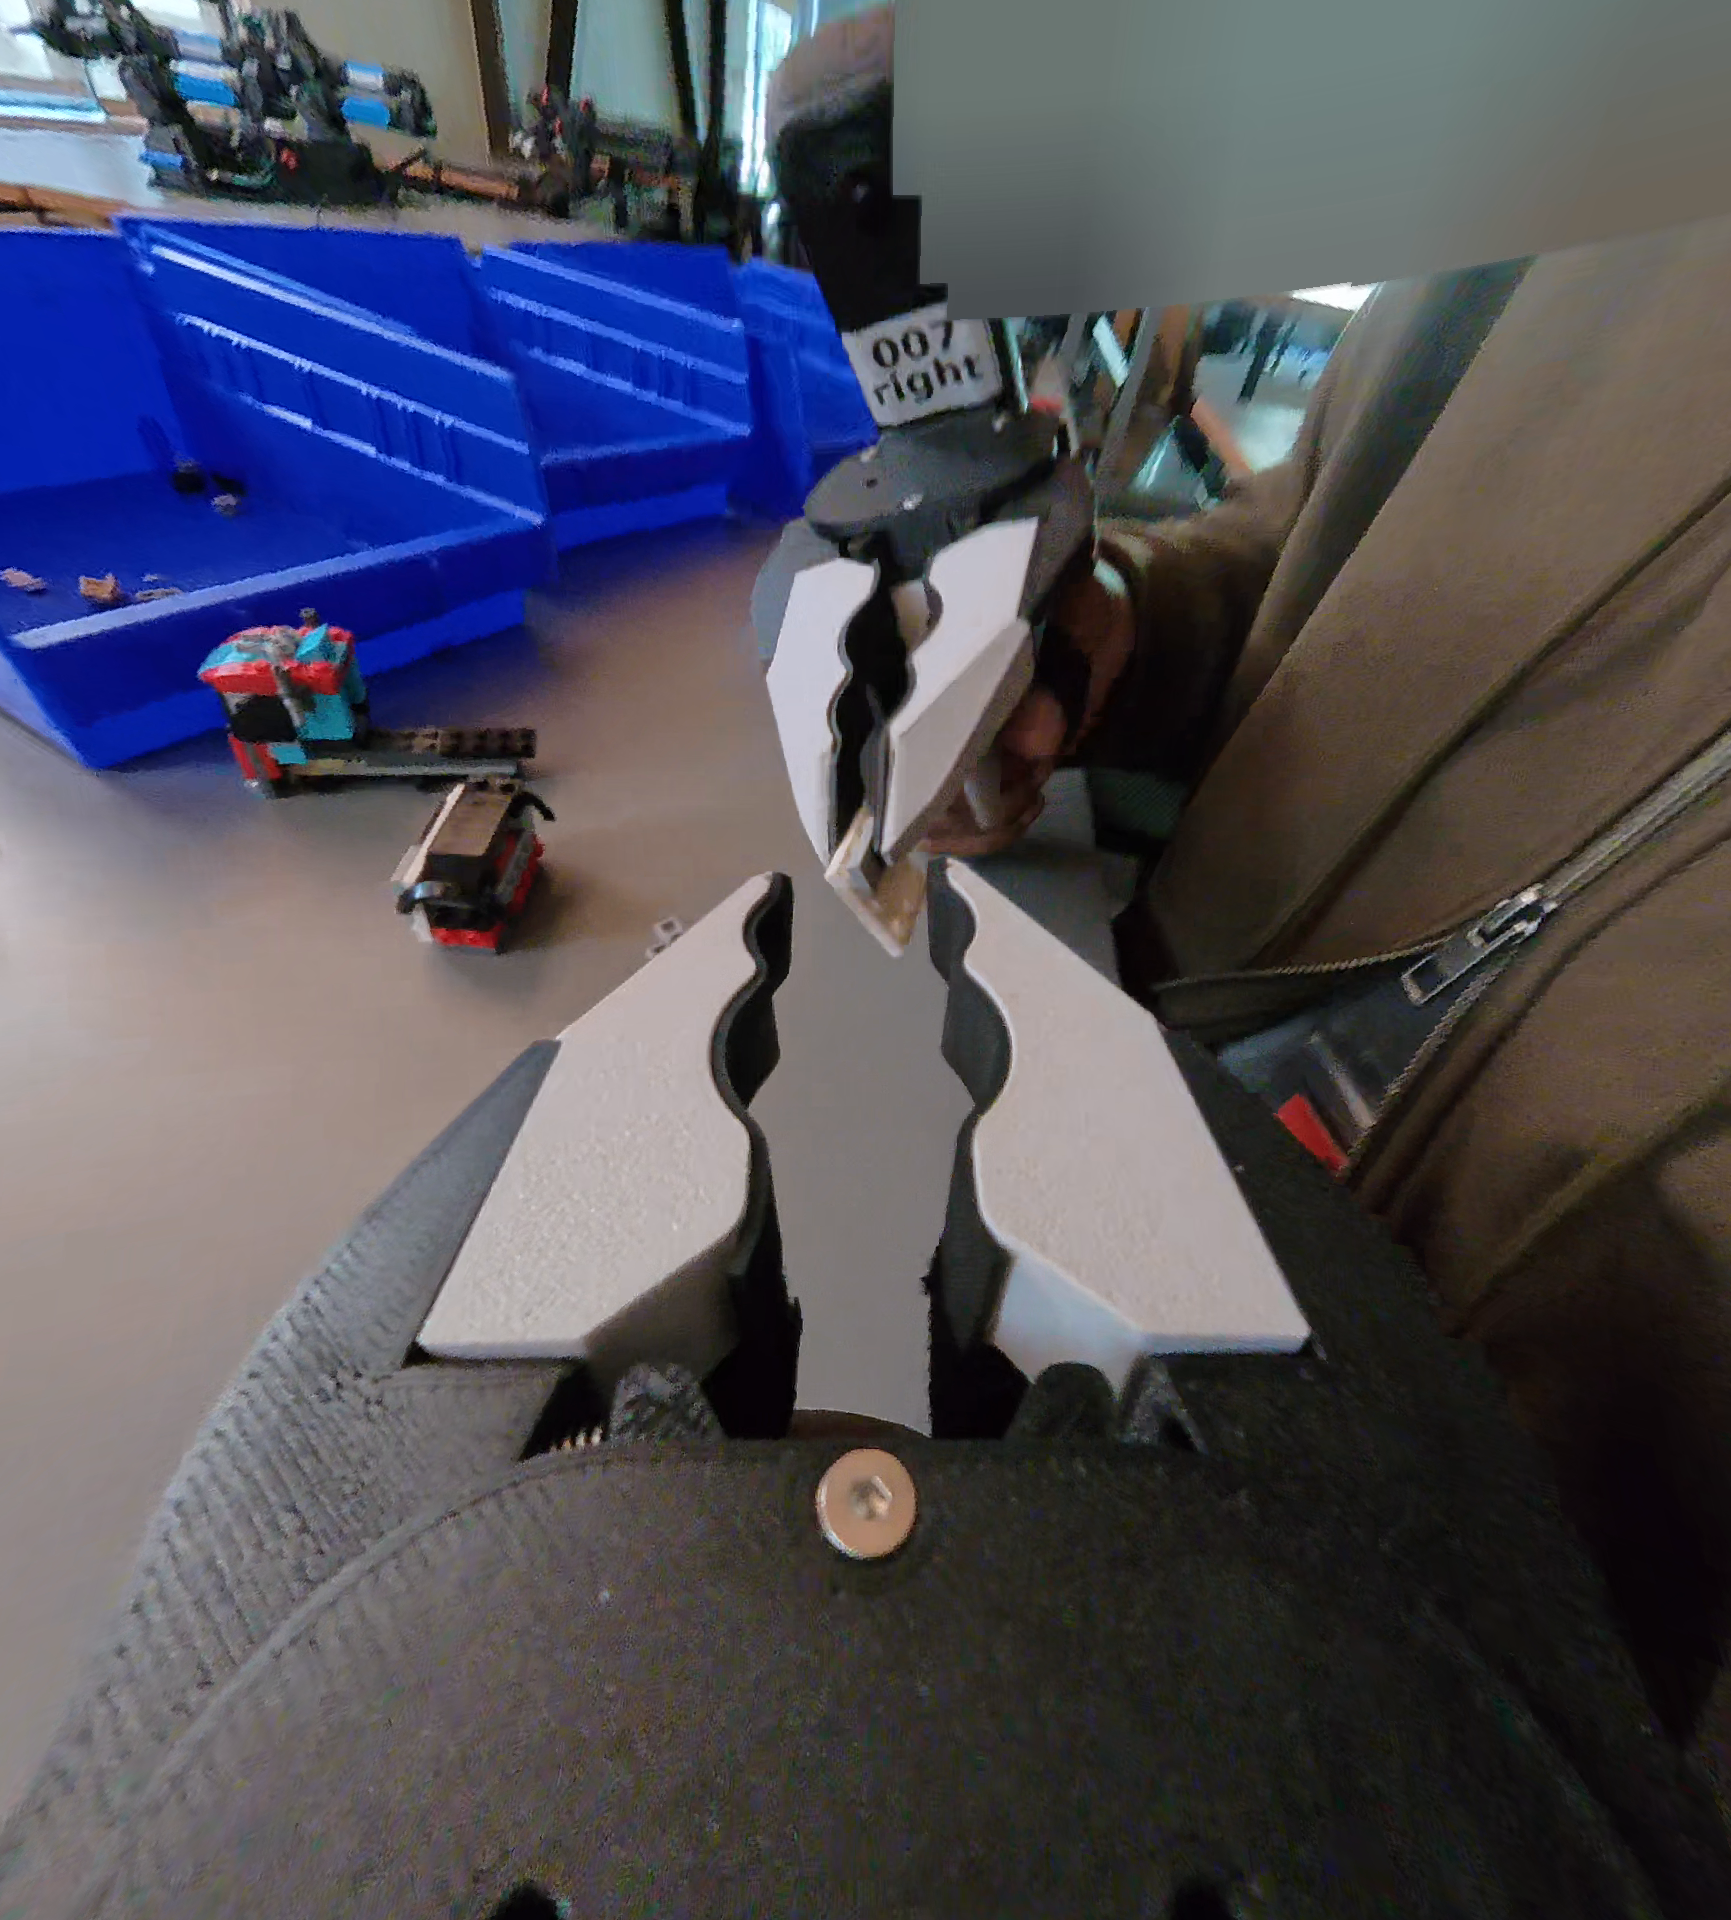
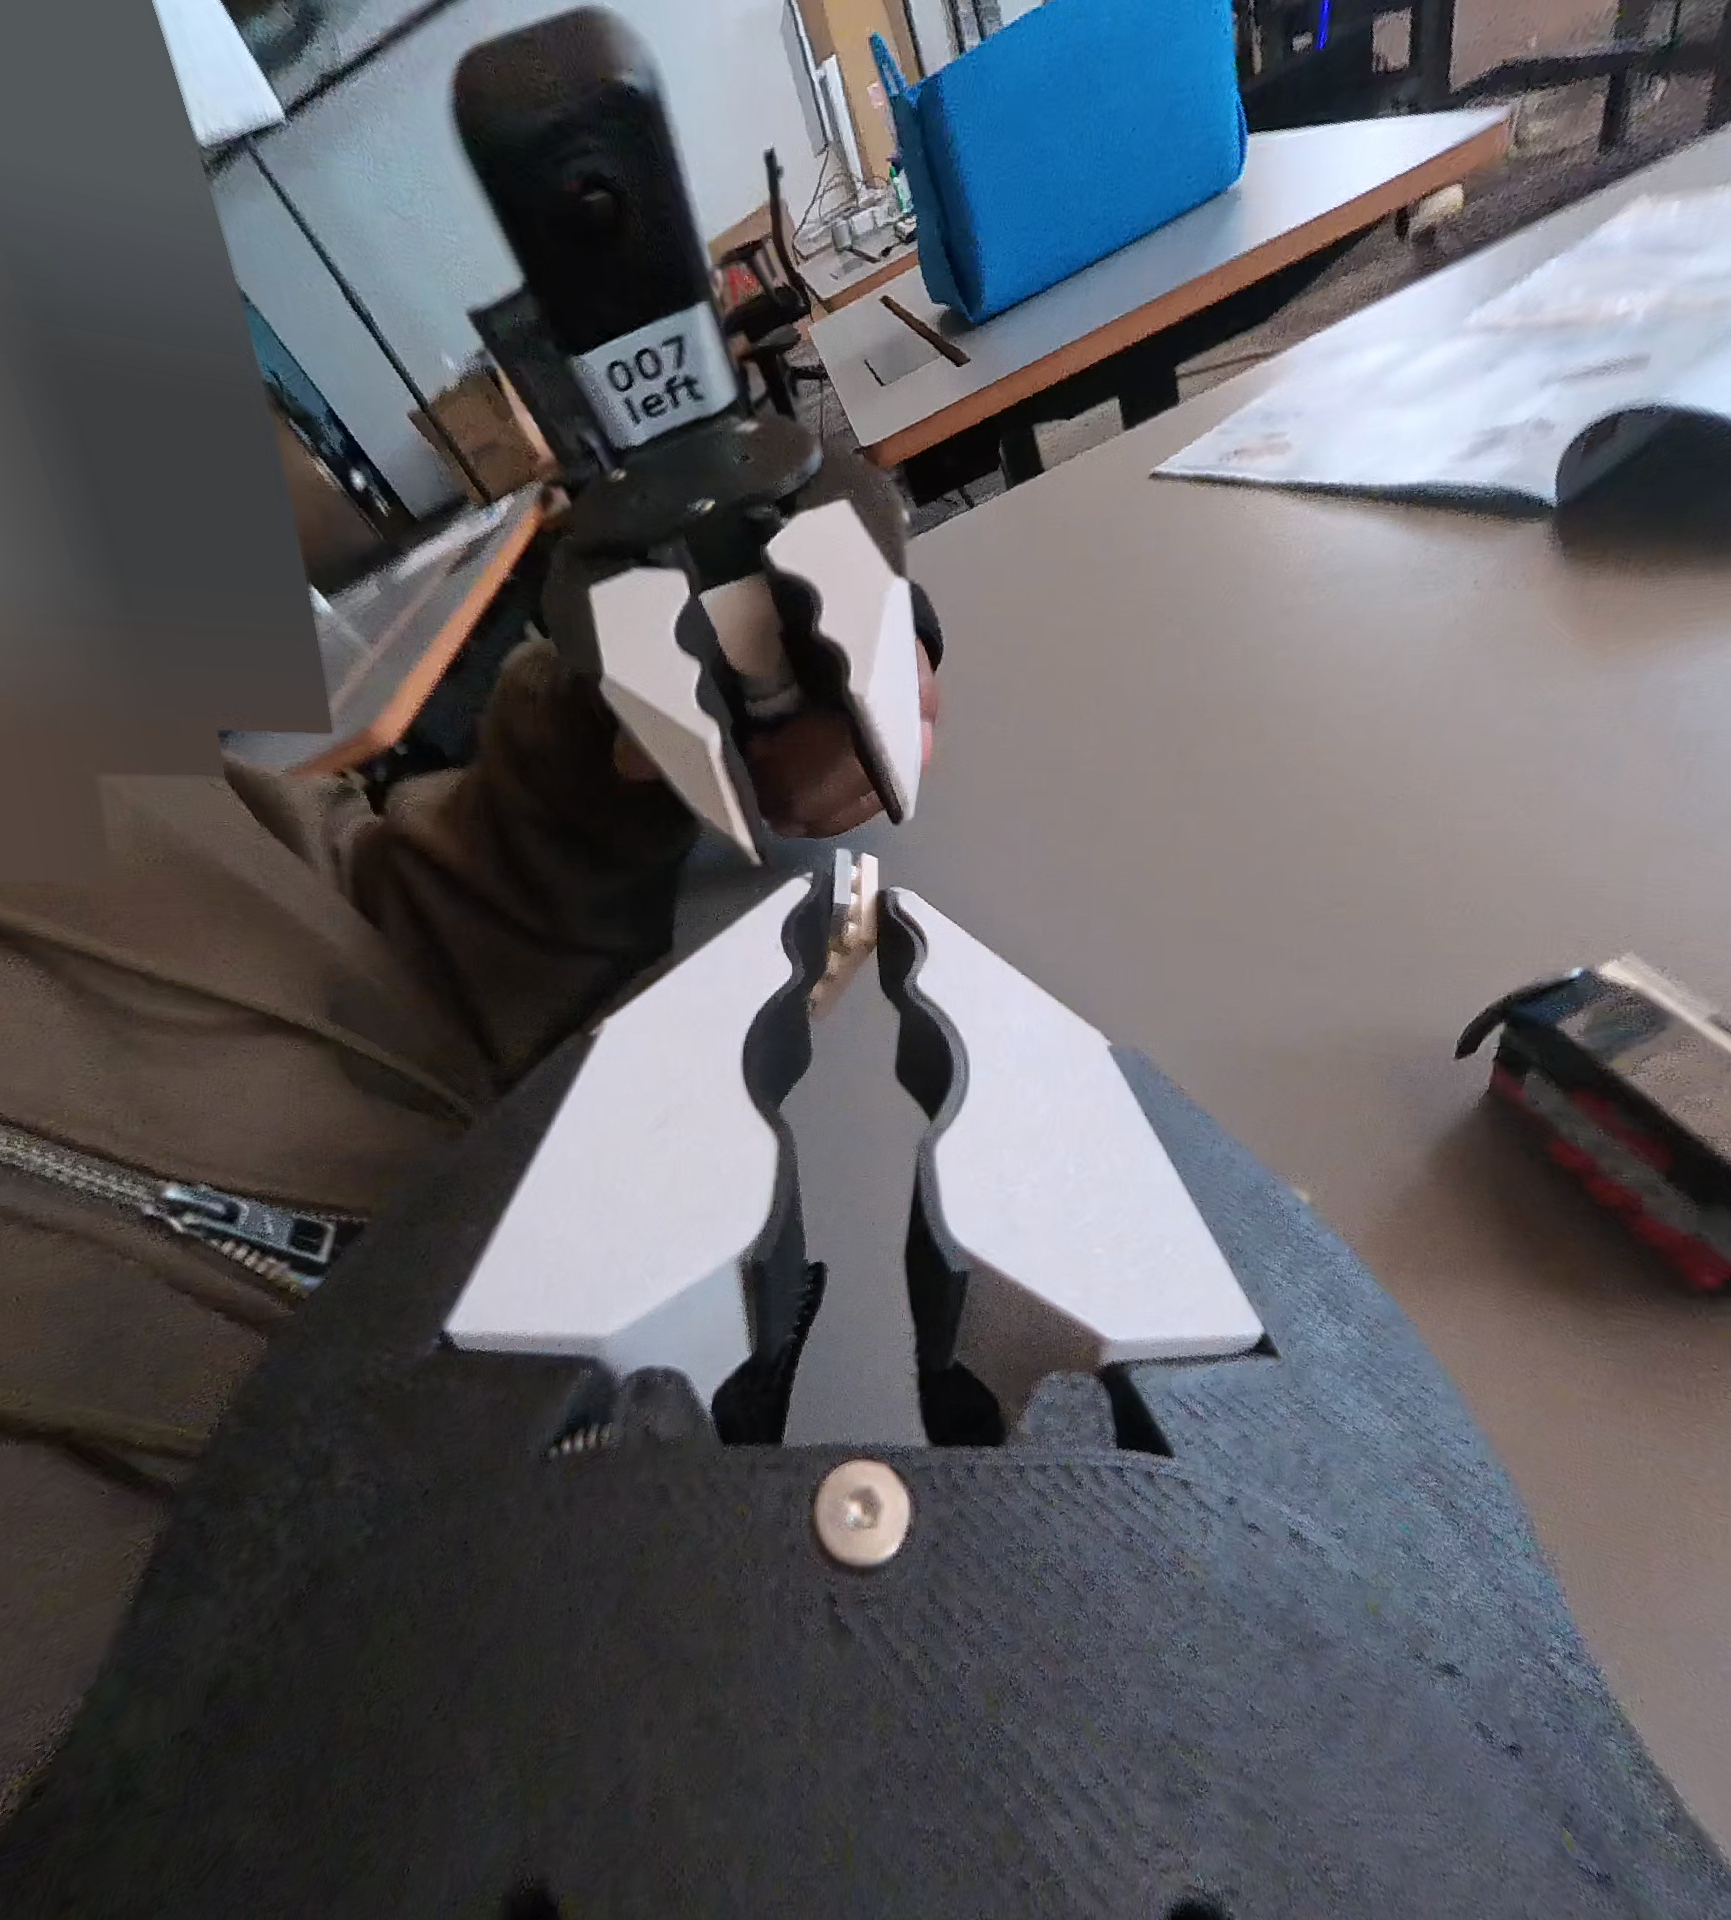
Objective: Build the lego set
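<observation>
Plates (image 2: 848,928), small and pale, sit pinched in the right gripper (image 2: 845,914); the left gripper (image 1: 859,894) gapes empty just beside them.

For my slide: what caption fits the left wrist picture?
Open left gripper faces the right gripper pinching small pale plates.

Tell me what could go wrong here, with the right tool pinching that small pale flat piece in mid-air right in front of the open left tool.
1. The right tool grips the pale flat piece only at its tips, so a nudge might twist or drop it.
2. The open left tool sits very close; the tools' fingers could knock together.
3. If dropped, the piece could land by the edge of the table, near the person's jacket, or fall off it.
</observation>
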`<state>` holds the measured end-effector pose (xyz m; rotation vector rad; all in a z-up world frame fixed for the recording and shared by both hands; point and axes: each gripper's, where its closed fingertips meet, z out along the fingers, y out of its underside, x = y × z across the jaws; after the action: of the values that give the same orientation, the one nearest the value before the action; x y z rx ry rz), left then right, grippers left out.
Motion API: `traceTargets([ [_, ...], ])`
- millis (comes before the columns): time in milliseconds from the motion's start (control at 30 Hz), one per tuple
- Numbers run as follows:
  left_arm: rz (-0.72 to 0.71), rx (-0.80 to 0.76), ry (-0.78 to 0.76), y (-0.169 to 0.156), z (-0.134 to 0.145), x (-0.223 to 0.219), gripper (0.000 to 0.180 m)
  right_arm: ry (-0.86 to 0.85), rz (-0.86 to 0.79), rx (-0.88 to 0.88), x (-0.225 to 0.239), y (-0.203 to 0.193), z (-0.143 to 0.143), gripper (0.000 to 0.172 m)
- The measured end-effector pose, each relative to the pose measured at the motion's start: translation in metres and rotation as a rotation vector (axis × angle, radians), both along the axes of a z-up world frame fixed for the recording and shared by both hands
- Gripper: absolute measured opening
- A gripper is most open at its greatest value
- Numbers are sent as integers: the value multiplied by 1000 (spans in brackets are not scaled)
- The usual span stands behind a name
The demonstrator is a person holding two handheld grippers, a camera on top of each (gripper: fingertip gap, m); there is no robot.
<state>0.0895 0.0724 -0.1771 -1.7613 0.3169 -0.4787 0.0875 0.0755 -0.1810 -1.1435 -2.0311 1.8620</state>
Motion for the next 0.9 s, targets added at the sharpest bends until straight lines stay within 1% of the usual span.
traceTargets([
  [100,-46,13,-87,-3,6,4,27,82,21,58,3,-5,5,9],
  [267,-87,-1,-111,-3,2,11,25,169,58,75,8,-11,13,9],
  [400,-121,26,-142,-5,7,15,17,222,76,118,11,-14,15,9],
  [533,-147,29,-160,-7,8,18,13,271,85,160,12,-16,16,9],
  [900,-183,29,-171,-8,6,24,12,338,121,253,16,-18,12,9],
])
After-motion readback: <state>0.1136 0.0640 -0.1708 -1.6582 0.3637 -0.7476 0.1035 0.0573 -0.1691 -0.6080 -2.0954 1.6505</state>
